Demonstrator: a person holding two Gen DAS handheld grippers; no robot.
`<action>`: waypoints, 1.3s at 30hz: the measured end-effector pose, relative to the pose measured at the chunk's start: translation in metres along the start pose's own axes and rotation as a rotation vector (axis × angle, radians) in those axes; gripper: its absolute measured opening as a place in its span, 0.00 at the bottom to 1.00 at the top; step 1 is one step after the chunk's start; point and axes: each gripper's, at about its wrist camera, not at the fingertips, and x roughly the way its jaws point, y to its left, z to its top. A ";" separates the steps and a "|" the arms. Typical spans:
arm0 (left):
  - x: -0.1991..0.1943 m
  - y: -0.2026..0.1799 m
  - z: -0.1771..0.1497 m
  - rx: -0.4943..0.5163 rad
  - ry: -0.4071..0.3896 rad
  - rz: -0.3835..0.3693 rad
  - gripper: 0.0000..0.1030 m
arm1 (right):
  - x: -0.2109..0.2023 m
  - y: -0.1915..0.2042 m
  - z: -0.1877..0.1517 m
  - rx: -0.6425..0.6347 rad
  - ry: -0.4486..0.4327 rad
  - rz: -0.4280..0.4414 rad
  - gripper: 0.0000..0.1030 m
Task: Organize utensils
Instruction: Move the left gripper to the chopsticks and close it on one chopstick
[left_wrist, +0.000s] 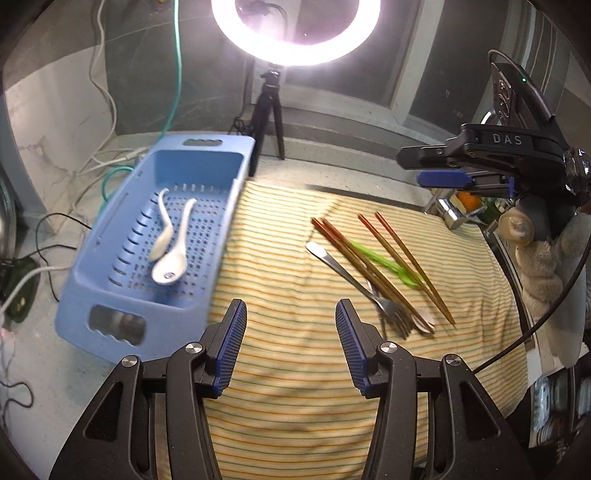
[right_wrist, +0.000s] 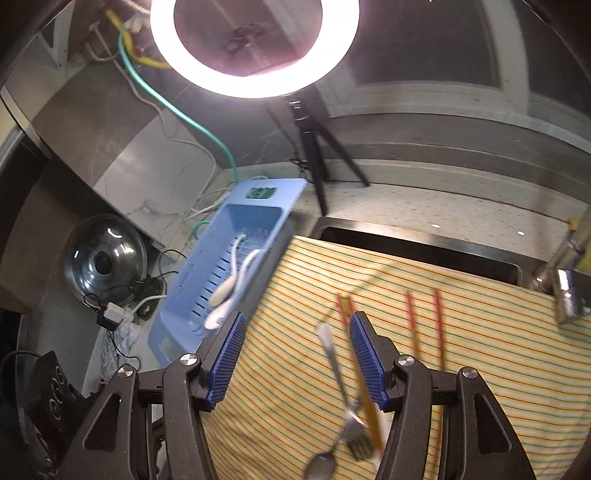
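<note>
A blue perforated basket (left_wrist: 110, 314) (right_wrist: 177, 332) sits left of the striped cloth (left_wrist: 295, 369) (right_wrist: 480, 350), with two white ceramic spoons (left_wrist: 170, 269) (right_wrist: 225, 291) lying inside. On the cloth lie several red-brown chopsticks (left_wrist: 406, 266) (right_wrist: 412, 314), a green plastic spoon (left_wrist: 384, 262), a metal fork (left_wrist: 391, 314) (right_wrist: 354, 435) and a metal spoon (right_wrist: 321, 465). My left gripper (left_wrist: 291, 317) hovers open over the cloth, nothing between its fingers. My right gripper (right_wrist: 295, 332) (left_wrist: 424, 166) is open above the utensils, empty; in the left wrist view it hangs at upper right.
A ring light (left_wrist: 295, 33) on a black tripod (left_wrist: 269, 122) stands behind the cloth. Cables (left_wrist: 103, 92) and a power strip (right_wrist: 125, 314) lie left of the basket, beside a steel pot lid (right_wrist: 105, 262). A faucet (right_wrist: 565, 288) is at the right.
</note>
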 end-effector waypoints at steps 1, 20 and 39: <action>0.003 -0.005 -0.003 0.003 0.010 -0.004 0.48 | -0.004 -0.009 -0.003 0.002 0.007 -0.010 0.53; 0.039 -0.078 -0.009 0.041 0.090 -0.113 0.47 | 0.010 -0.114 -0.044 0.165 0.160 -0.031 0.38; 0.166 -0.092 0.075 -0.036 0.270 -0.208 0.22 | 0.058 -0.128 -0.044 0.167 0.213 -0.020 0.23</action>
